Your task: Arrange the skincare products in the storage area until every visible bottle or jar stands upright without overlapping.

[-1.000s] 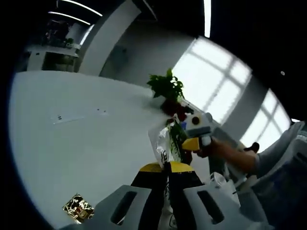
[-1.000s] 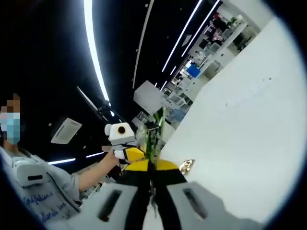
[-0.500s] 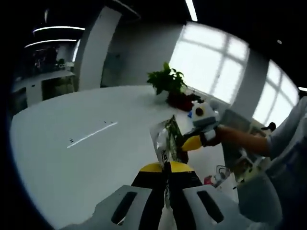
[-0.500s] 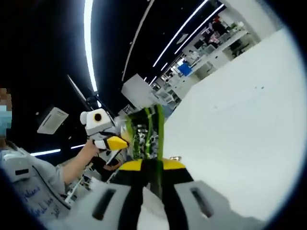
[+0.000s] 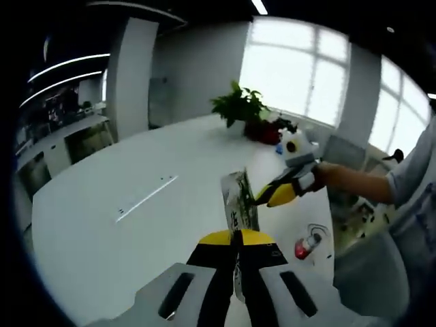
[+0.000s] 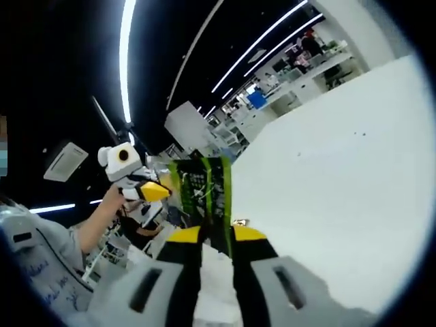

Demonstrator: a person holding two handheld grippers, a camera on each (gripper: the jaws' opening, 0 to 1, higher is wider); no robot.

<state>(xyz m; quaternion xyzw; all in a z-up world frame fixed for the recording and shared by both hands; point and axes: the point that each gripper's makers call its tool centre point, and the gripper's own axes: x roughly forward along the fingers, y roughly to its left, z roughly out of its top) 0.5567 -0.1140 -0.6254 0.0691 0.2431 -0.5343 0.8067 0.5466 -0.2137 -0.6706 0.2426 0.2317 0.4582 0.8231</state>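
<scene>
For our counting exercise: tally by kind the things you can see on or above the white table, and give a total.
Sachets, green and clear, held by both grippers: 1
Potted plants: 1
Small red-capped bottles lying on the table: 1
Total: 3

We see the green packet (image 6: 199,197) turn since a second ago: then it is edge-on in the right gripper view, and now its flat printed face looks at us. The left claw (image 6: 155,192) sits farther from the right claw (image 6: 216,235) now, at the packet's far edge. In the left gripper view, a small red and white bottle (image 5: 306,244) now lies on the white surface (image 5: 136,204), and the little gold thing is gone from sight.
</scene>
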